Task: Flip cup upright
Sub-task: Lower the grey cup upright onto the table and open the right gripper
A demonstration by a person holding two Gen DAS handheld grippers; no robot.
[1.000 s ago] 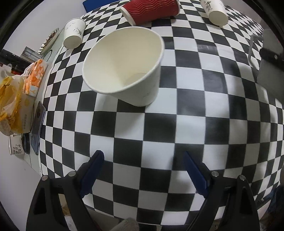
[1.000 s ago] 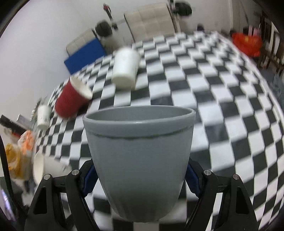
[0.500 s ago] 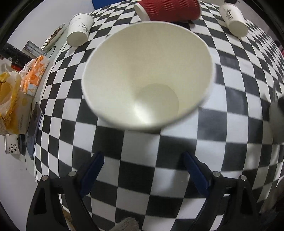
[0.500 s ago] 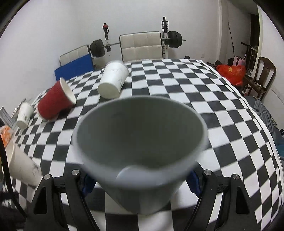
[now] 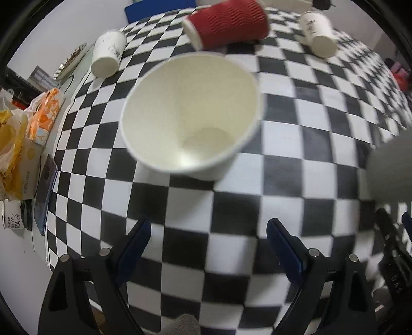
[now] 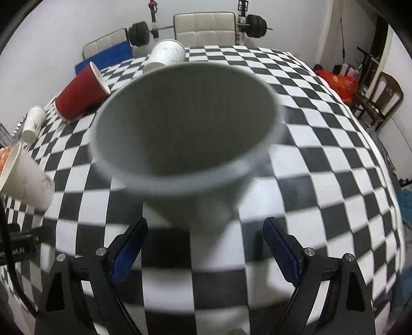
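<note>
A grey cup point(image 6: 188, 144) stands upright on the checkered table point(image 6: 322, 159), mouth up, just ahead of my right gripper point(image 6: 204, 247), whose jaws are open and apart from it. Its side shows at the right edge of the left wrist view point(image 5: 391, 170). A white paper cup point(image 5: 190, 116) stands upright ahead of my left gripper point(image 5: 206, 247), which is open and empty. It also shows at the left of the right wrist view point(image 6: 25, 177).
A red ribbed cup point(image 5: 226, 23) lies on its side at the back, with a white cup point(image 5: 318, 33) lying to its right and another point(image 5: 108, 54) to its left. Snack bags point(image 5: 15, 139) and a phone point(image 5: 45, 190) sit at the left table edge.
My right gripper has let go of the grey cup and drawn back; the cup now stands on the table. My left gripper has backed away from the white cup.
</note>
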